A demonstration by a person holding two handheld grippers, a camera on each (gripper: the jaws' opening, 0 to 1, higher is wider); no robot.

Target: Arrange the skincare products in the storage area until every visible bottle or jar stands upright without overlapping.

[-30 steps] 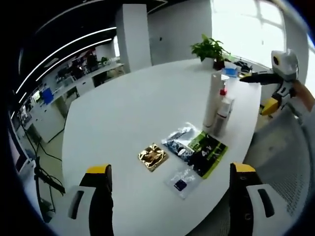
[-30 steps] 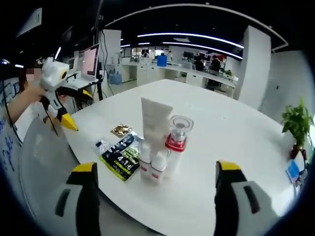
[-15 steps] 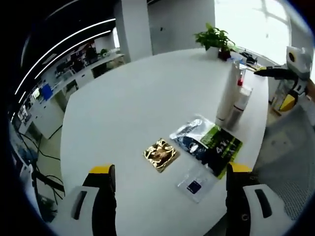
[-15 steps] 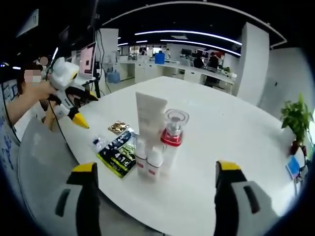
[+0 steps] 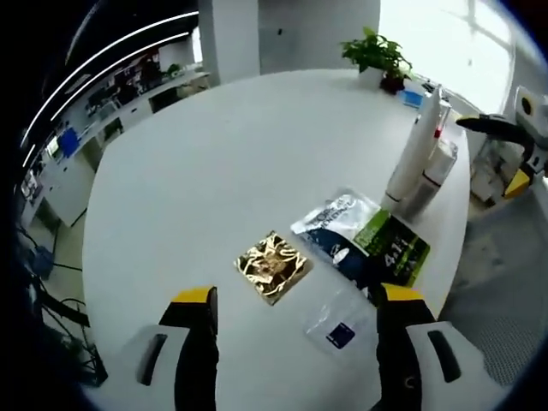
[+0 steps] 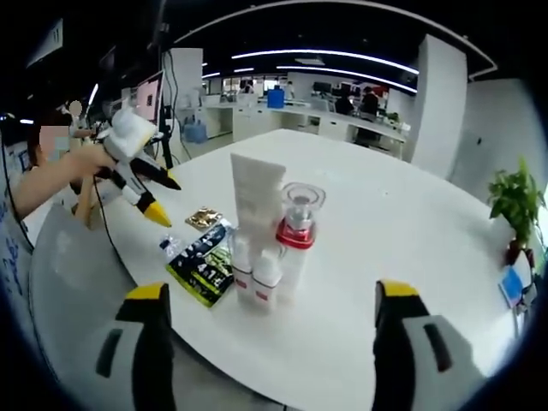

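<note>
A tall white tube [image 6: 257, 199] stands upright near the table's edge. Beside it are a bottle with a clear cap and red collar [image 6: 294, 235] and two small white bottles [image 6: 254, 276]. The same tube [image 5: 415, 144] and bottle [image 5: 438, 163] stand at the right of the left gripper view. Flat on the table lie a gold sachet [image 5: 272, 266], a green-black sachet [image 5: 385, 253], a silver-blue sachet [image 5: 330, 224] and a small clear sachet [image 5: 336, 318]. My left gripper [image 5: 296, 295] hangs open above the sachets, also seen as the left gripper [image 6: 144, 190] in a person's hand. My right gripper [image 6: 271, 291] is open, short of the bottles.
The round white table [image 5: 214, 163] is bare across its far side. A potted plant [image 5: 377, 51] and a blue object [image 6: 511, 300] sit at the far edge. Office desks and monitors stand beyond. The table edge runs close under the bottles.
The left gripper has moved in over the table towards the sachets, which now look larger and nearer. The right gripper's view has barely shifted. Bottles and sachets stay put.
</note>
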